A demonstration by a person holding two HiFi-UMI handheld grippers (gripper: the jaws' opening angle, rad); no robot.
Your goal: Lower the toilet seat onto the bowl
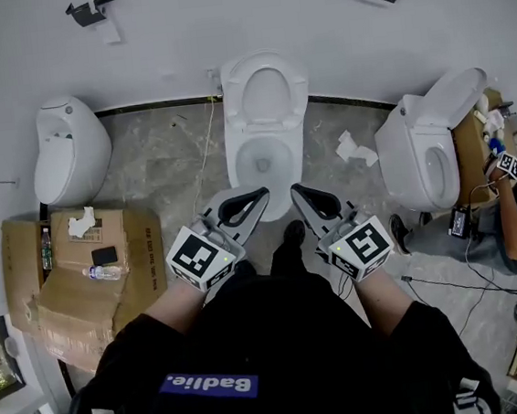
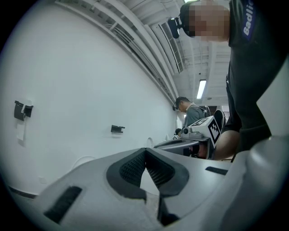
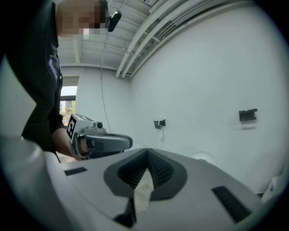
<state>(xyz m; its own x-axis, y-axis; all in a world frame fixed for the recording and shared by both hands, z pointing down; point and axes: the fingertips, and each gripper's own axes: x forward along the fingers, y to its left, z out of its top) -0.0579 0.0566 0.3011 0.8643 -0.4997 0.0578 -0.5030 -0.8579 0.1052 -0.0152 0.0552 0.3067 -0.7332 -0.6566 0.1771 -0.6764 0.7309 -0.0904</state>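
Note:
The middle toilet stands against the wall in the head view. Its white seat [image 1: 295,85] is raised upright above the open bowl [image 1: 239,162]. My left gripper [image 1: 263,194] and right gripper [image 1: 296,190] are held side by side just in front of the bowl, pointing at it and apart from it. Both are shut with nothing between the jaws. The left gripper view shows its own jaws [image 2: 145,150] closed against the white wall, with the right gripper [image 2: 192,140] beside it. In the right gripper view the jaws [image 3: 146,150] are also closed, and the left gripper [image 3: 103,141] is alongside.
A second toilet [image 1: 69,150] stands to the left and a third [image 1: 429,149] to the right. A flattened cardboard box [image 1: 70,290] with a bottle [image 1: 105,272] lies at left. A seated person [image 1: 509,216] is at right. Crumpled paper [image 1: 355,150] and cables lie on the floor.

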